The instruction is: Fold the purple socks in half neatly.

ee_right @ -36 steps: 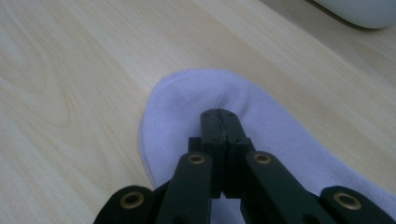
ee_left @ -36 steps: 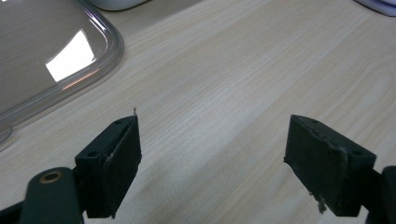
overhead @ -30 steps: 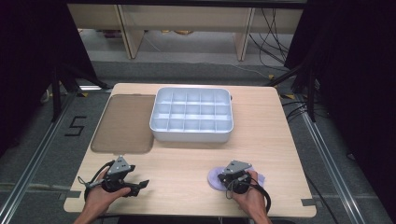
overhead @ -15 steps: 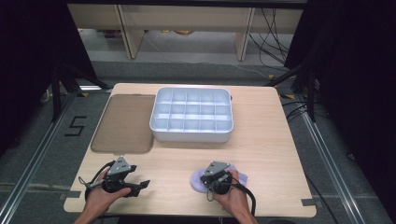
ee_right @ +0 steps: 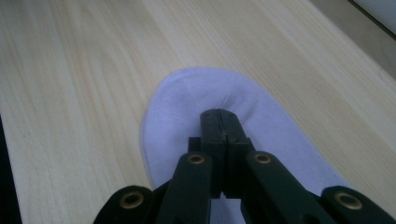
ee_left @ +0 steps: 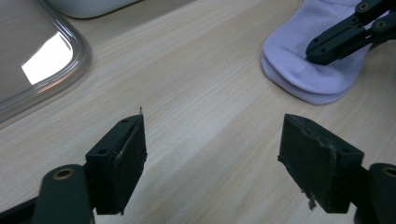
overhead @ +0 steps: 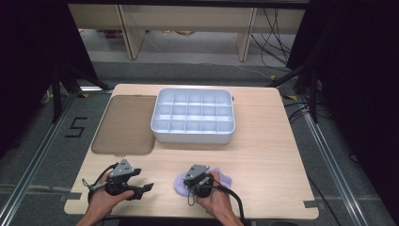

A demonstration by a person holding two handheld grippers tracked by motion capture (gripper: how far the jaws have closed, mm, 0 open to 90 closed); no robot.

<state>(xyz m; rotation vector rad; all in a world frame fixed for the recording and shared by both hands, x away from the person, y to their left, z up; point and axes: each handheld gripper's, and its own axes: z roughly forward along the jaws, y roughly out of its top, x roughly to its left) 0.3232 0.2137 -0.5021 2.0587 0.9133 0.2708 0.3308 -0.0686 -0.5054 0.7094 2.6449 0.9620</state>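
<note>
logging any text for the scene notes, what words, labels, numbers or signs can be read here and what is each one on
"5": a dark numeral marked on the grey floor, left of the light wooden table.
No other text can be read: the white plastic compartment box, the brownish clear plastic lid and the pale lilac sock show no readable label or print.
</note>
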